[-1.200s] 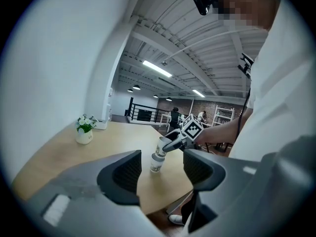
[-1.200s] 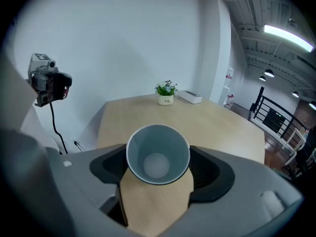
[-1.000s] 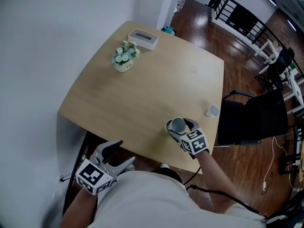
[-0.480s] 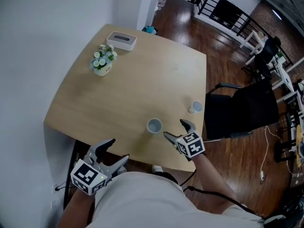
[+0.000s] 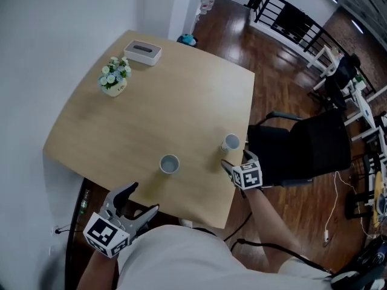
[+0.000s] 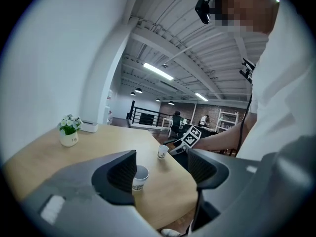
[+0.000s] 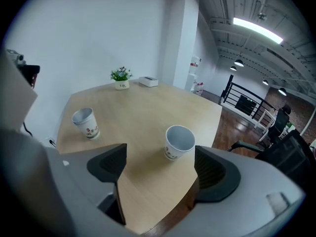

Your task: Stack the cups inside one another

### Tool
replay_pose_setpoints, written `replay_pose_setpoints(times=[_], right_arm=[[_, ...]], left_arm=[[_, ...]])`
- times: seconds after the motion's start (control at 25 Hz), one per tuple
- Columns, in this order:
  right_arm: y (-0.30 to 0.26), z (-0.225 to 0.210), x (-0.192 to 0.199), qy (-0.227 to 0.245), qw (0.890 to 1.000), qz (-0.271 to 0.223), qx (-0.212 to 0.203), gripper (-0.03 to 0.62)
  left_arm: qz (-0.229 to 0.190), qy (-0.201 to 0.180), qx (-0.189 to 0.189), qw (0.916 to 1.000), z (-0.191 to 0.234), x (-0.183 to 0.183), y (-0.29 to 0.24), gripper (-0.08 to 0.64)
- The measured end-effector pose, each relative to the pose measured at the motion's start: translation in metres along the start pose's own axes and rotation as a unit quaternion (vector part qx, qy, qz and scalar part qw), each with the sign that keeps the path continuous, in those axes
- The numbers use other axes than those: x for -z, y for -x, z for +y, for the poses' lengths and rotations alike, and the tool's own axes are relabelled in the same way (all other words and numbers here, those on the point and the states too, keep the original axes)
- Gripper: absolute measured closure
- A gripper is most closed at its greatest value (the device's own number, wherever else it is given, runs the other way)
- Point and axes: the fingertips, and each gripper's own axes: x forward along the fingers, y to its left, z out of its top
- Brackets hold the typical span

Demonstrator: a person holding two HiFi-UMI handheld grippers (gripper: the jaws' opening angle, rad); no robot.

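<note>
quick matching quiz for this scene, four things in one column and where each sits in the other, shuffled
1 flower pot
2 white box
3 left tongs
4 cup nearest the right tongs

a far corner of the table
b table's right edge
c off the table, open
d table's left edge, near the box

Pairs: 1-d, 2-a, 3-c, 4-b

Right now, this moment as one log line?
left cup: upright, alone | right cup: upright, unstacked | left gripper: open, empty | right gripper: open, empty, by right cup
</note>
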Motion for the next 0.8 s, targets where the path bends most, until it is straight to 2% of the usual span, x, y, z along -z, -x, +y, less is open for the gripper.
replay_pose_setpoints(times=[0.16, 0.36, 0.4, 0.44, 0.48, 0.6, 0.8], right_arm=[[-0.041, -0.031, -0.004, 0.005, 1.000, 0.001, -0.009, 0.158], [-0.087, -0.051, -0.003, 0.001, 1.000, 0.022, -0.021, 0.158], [-0.091, -0.054, -0.003, 0.002, 0.999, 0.026, -0.020, 0.161], [-0.092, -0.055, -0.003, 0.004, 0.999, 0.026, -0.020, 0.194], [-0.091, -0.054, -0.005, 0.009, 0.999, 0.025, -0.023, 0.218], [-0.078, -0.035, -0.019, 0.035, 0.998, 0.011, -0.048, 0.221], [-0.044, 0.012, -0.055, 0.077, 0.993, -0.018, -0.088, 0.221]], left_arm=[[0.008, 0.012, -0.048, 0.9987, -0.017, 0.010, 0.000, 0.215], [0.018, 0.044, -0.123, 0.9913, -0.031, 0.024, 0.014, 0.215], [0.019, 0.049, -0.133, 0.9897, -0.033, 0.026, 0.017, 0.215], [0.020, 0.053, -0.141, 0.9884, -0.035, 0.029, 0.020, 0.215], [0.022, 0.056, -0.148, 0.9872, -0.037, 0.031, 0.022, 0.215], [0.020, 0.061, -0.158, 0.9853, -0.036, 0.032, 0.027, 0.215], [0.006, 0.049, -0.145, 0.9881, -0.022, 0.023, 0.027, 0.215]])
